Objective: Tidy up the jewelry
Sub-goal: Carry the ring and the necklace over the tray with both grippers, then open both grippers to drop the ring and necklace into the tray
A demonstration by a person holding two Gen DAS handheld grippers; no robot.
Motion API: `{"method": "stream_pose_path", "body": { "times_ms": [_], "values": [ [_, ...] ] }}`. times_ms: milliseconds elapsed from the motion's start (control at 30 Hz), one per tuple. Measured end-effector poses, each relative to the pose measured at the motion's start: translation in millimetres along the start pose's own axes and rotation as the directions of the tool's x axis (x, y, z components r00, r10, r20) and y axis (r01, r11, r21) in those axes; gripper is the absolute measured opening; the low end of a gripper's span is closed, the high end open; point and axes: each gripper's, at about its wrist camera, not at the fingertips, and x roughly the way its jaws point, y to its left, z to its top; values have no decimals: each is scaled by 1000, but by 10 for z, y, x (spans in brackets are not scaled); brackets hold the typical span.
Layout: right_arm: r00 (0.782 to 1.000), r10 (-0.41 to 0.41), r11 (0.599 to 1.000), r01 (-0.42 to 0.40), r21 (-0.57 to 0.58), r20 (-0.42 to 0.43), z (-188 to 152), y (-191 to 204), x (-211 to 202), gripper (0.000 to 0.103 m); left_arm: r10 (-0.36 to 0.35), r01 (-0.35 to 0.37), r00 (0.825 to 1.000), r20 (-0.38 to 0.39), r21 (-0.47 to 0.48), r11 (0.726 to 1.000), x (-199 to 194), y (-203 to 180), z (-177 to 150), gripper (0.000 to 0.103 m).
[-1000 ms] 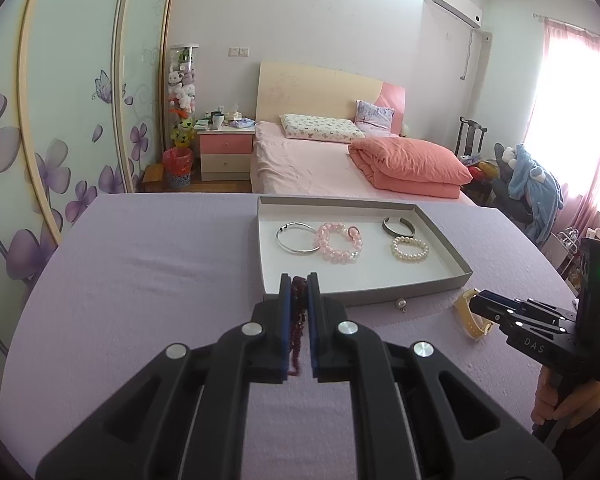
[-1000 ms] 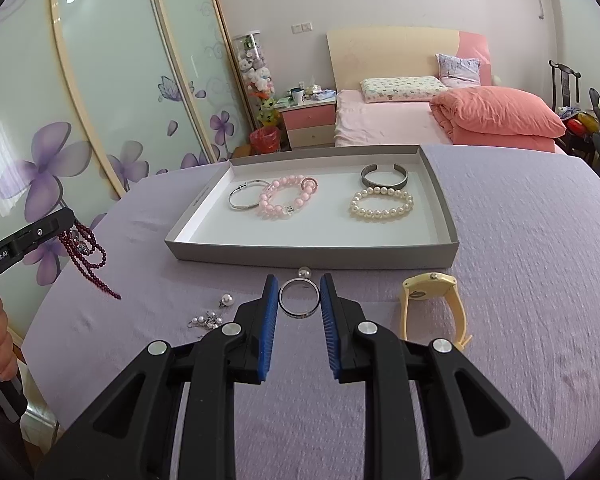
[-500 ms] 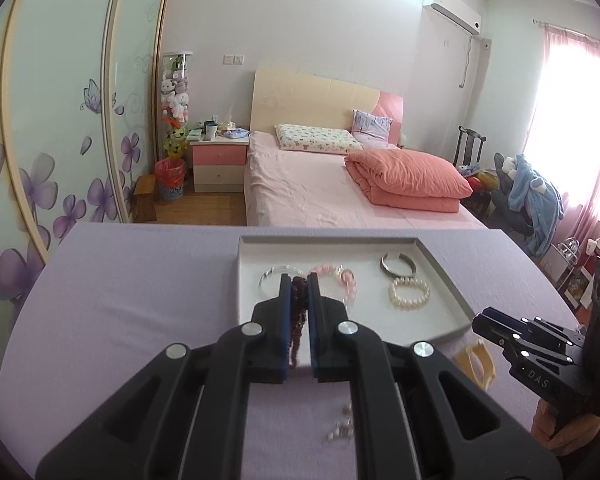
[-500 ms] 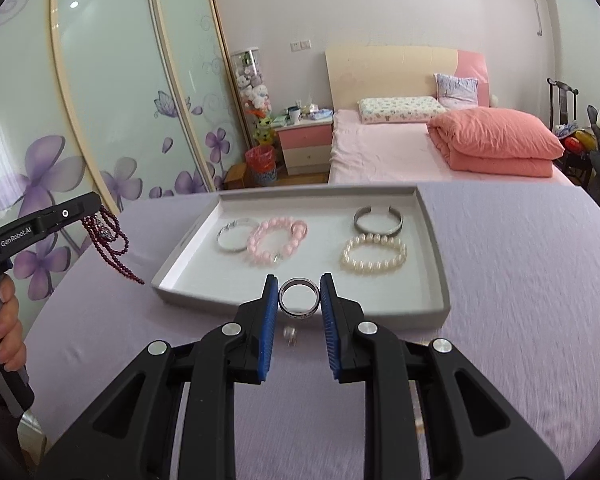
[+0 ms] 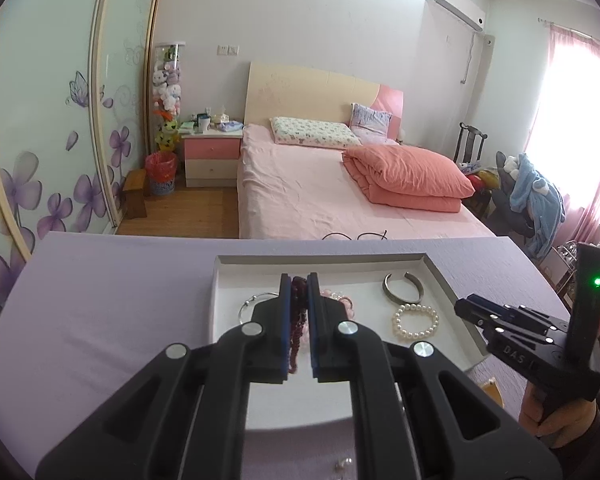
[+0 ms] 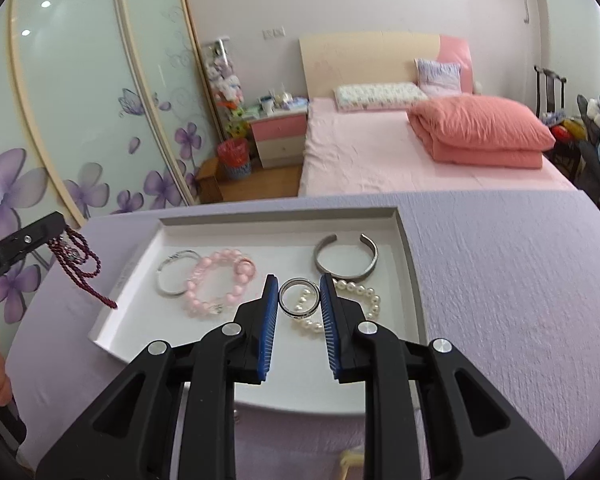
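Silver ring (image 6: 299, 297): pinched upright between the blue pads of the right tongs (image 6: 299, 300), its open face toward the camera, carried above the tray (image 6: 414, 280).
Right tongs: closed on the ring; the pearl bracelet (image 6: 356, 300) lies straight below and just ahead of the tips, the grey cuff (image 6: 346, 260) further ahead.
Dark red bead string (image 5: 298, 320): clamped in the left tongs (image 5: 299, 320), its loops hanging down below the tips.
Left tongs: closed on the beads, over the left part of the tray; the thin bangle (image 5: 256, 304) sits just left of the tips, the pink bracelet (image 6: 220, 280) under and to the right.
Free floor: the bare white strip of the tray lies nearer than both tips, toward the holder.
Nearer hand: my guess is the right, since the ring already hangs over the tray's right half.
Desk (image 6: 500, 280): lilac cloth around the tray.
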Motion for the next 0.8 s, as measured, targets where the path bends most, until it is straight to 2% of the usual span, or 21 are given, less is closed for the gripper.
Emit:
{"method": "stream_pose_path", "body": {
  "times_ms": [133, 367, 700, 767, 800],
  "values": [
    [999, -6, 1000, 6, 11, -43, 15, -47, 182, 22, 6, -6, 1000, -23, -4, 1000, 220, 10, 11, 8],
    [998, -9, 1000, 10, 17, -63, 23, -104, 286, 22, 22, -24, 998, -61, -20, 1000, 528, 48, -24, 8],
    [997, -10, 1000, 11, 10, -76, -14, -54, 332, 22, 40, -42, 997, -73, -26, 999, 679, 56, -59, 8],
    [997, -10, 1000, 11, 9, -78, -10, -52, 337, 22, 65, -68, 995, -77, -32, 997, 705, 73, -63, 10],
    [997, -11, 1000, 12, 7, -78, -12, -46, 335, 22, 68, -71, 995, -74, -37, 997, 706, 83, -69, 18]
  ]
}}
